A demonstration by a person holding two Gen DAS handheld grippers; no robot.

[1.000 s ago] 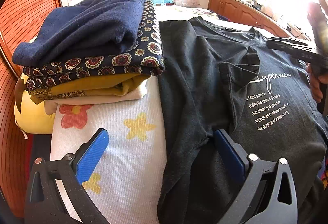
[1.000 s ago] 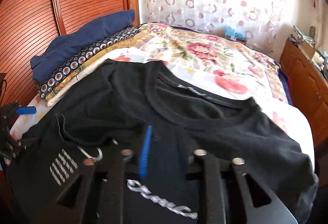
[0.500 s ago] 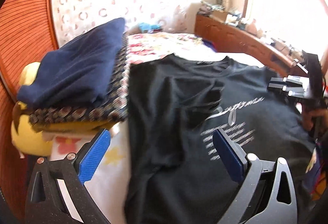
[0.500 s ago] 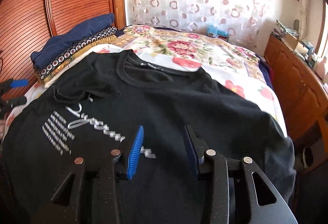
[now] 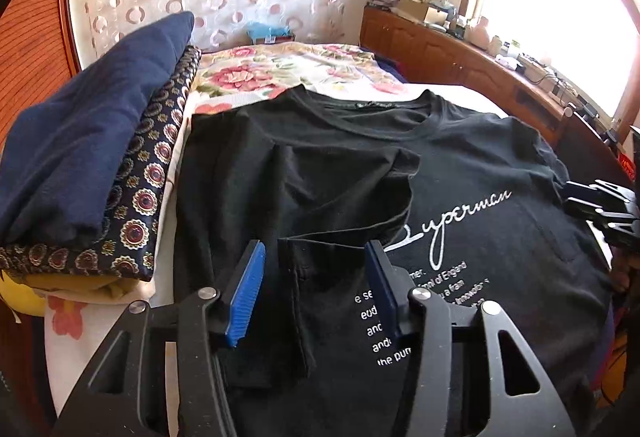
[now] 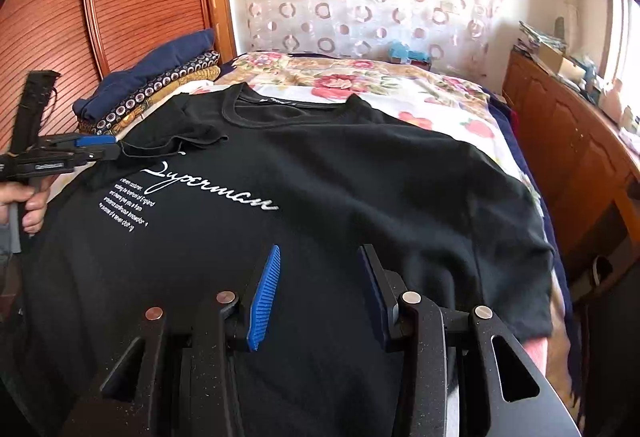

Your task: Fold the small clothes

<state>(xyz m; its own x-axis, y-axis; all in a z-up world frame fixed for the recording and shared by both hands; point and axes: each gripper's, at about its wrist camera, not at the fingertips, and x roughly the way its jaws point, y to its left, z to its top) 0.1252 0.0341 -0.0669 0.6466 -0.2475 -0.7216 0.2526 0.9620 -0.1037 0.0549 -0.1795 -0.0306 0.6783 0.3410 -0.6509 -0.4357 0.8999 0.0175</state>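
Black T-shirt [image 5: 460, 173] on bed [image 6: 400, 93]: soft, light, limp; pinch at folded sleeve hem; left gripper [image 5: 316, 289] jaws closing, right gripper [image 6: 320, 289] jaws half-spread, empty.

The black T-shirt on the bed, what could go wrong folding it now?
The sleeve already folded over the black T-shirt looks bunched, so a crease may get folded in. The left tool is closing with only loose cloth between its pads, so it might pinch too little. The clothes pile sits beside it and could get nudged.
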